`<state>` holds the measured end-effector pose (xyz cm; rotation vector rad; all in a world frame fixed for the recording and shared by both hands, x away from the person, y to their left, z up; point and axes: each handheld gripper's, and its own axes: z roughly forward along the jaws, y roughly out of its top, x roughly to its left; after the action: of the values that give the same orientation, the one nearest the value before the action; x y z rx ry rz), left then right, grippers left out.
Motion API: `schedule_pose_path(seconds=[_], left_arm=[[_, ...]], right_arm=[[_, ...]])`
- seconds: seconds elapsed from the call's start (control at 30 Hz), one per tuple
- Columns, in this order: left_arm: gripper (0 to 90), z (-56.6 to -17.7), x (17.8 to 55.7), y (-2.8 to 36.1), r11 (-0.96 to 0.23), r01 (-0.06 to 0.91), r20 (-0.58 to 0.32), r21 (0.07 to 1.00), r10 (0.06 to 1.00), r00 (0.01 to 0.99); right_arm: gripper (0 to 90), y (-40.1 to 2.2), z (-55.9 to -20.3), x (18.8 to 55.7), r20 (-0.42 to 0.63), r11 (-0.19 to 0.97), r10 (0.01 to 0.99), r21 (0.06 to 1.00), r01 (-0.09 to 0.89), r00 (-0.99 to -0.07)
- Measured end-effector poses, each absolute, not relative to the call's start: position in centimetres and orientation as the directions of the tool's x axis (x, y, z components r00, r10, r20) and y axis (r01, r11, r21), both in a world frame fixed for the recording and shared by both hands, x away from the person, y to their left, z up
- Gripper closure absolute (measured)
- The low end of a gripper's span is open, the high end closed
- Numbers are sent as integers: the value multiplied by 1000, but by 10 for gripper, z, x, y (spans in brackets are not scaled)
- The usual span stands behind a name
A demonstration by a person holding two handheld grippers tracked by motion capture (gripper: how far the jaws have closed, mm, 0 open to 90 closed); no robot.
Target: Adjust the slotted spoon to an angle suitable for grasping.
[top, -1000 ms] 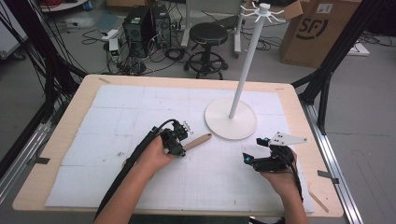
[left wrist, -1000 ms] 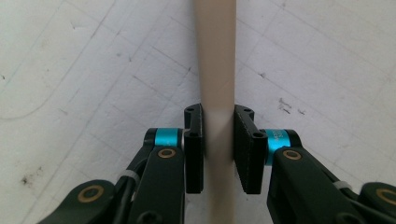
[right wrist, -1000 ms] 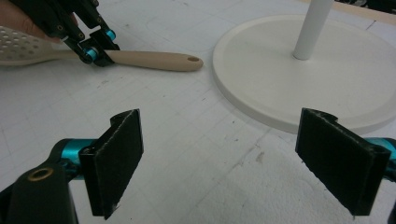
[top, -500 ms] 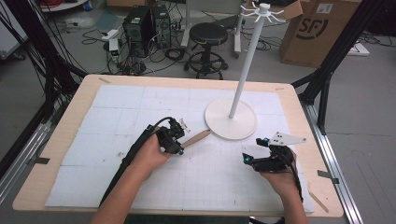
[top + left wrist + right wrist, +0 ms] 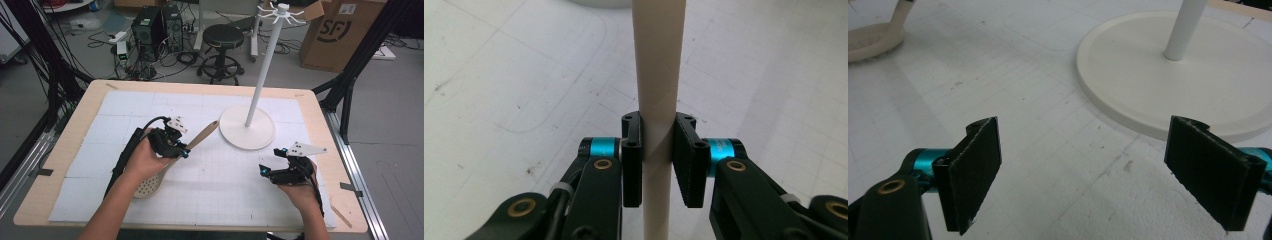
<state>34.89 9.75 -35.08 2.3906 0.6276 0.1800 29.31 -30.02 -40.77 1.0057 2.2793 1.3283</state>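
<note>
While the right claw (image 5: 272, 161) is kept spread and idle on the bench (image 5: 310, 107), the slotted spoon (image 5: 165, 167) is gripped at its handle by the left claw (image 5: 184, 146) and has been tilted upward since a second ago (bowl end low), likely bound for the rack (image 5: 260, 75).

A beige slotted spoon (image 5: 172, 159) is seen tilted above the table, its long, smooth, rounded handle (image 5: 658, 90) pointed up toward the far right and its perforated round bowl (image 5: 148, 186) kept low at the near left, close to the white gridded mat.
</note>
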Motion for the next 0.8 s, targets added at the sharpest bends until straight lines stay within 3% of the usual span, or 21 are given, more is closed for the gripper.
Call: schedule_pose_path(seconds=[0.37,0.8], left_arm=[[759,-332,348,121,-600,347,-31,721,472,881],[759,-311,351,140,-555,324,-36,766,466,884]], right_arm=[[138,-301,-408,294,75,319,706,854,411,-704],[138,-303,-409,298,86,303,713,857,416,-696]])
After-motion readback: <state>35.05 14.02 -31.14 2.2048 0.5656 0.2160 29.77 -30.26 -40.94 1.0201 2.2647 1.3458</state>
